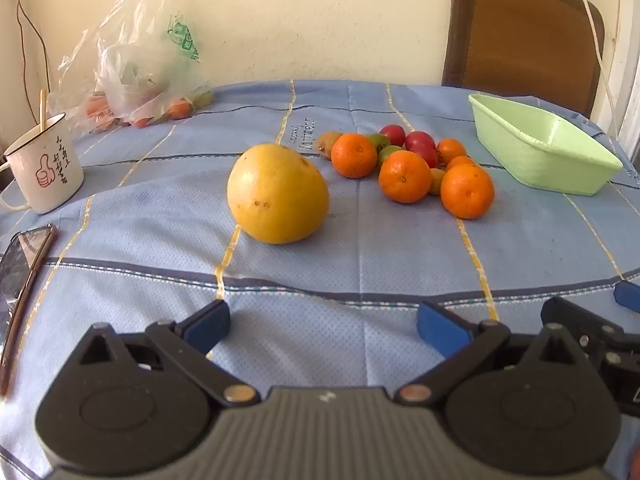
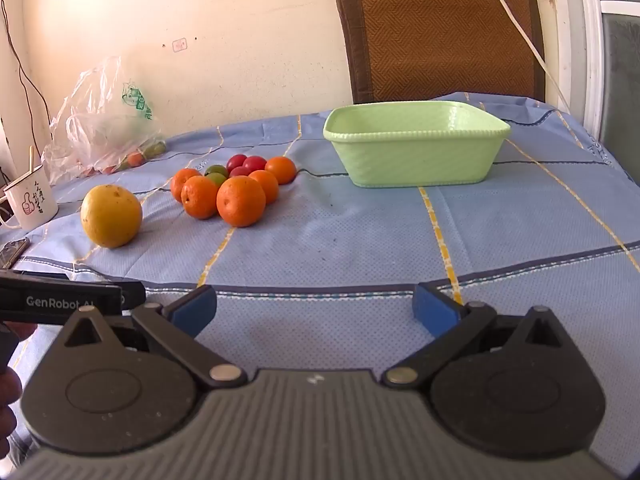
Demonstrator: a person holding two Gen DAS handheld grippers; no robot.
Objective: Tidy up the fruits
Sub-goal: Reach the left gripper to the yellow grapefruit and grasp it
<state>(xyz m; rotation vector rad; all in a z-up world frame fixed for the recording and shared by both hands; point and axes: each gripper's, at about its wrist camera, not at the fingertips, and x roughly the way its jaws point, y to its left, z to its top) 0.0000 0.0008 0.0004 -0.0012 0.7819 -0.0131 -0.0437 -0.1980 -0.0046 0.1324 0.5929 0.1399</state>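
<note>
Nothing sorted yet: both the left hand-held gripper (image 1: 324, 326) and right hand-held gripper (image 2: 314, 308) sit spread and empty; next, I judge, reach mid-frame for a round orange mandarin (image 2: 241, 201), then the pale green plastic basket (image 2: 416, 156) upper right.

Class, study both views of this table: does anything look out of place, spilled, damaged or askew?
Nothing is spilled or broken. The fruit pile and the big yellow fruit lie loose on the cloth, while the green basket shows no fruit inside. A phone lies near the table's edge. Both tools are open, holding nothing.
</note>
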